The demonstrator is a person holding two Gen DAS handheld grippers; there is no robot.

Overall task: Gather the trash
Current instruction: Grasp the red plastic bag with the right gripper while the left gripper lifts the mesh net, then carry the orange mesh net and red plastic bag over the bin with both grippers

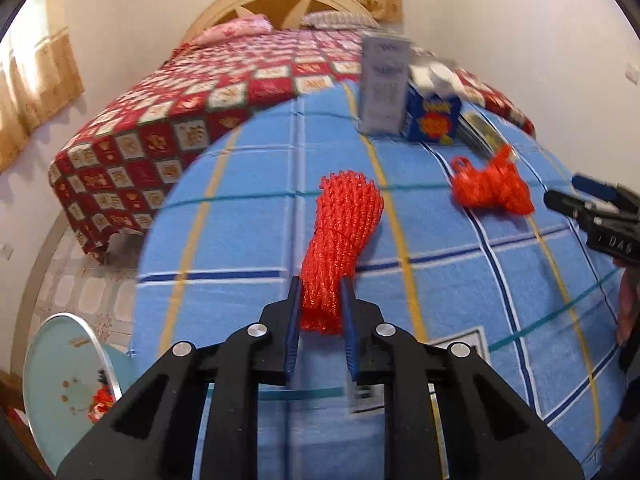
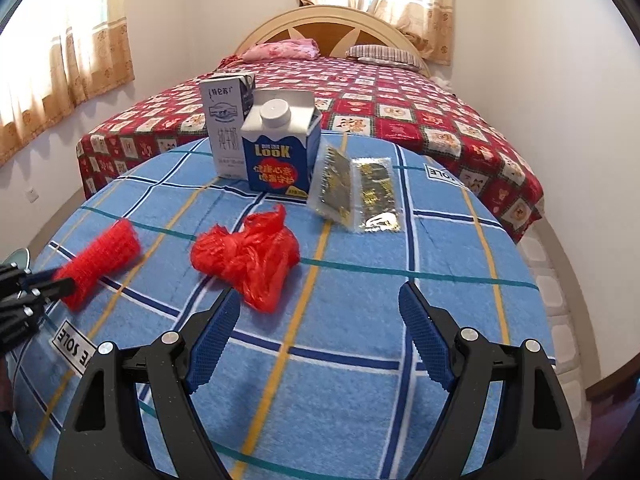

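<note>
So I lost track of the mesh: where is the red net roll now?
The red net roll lies on the blue checked towel, its near end between the left hand-held gripper fingers, left of the crumpled red bag.

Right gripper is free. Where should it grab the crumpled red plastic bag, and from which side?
Probably the near end of the bag, where a loose fold trails toward the right gripper. Come from the near side, fingers straddling that tip: it lies just ahead of the open fingers, slightly left of centre. The bag is a soft, lumpy wad clear of the cartons behind, so any pinch should hold.
</note>
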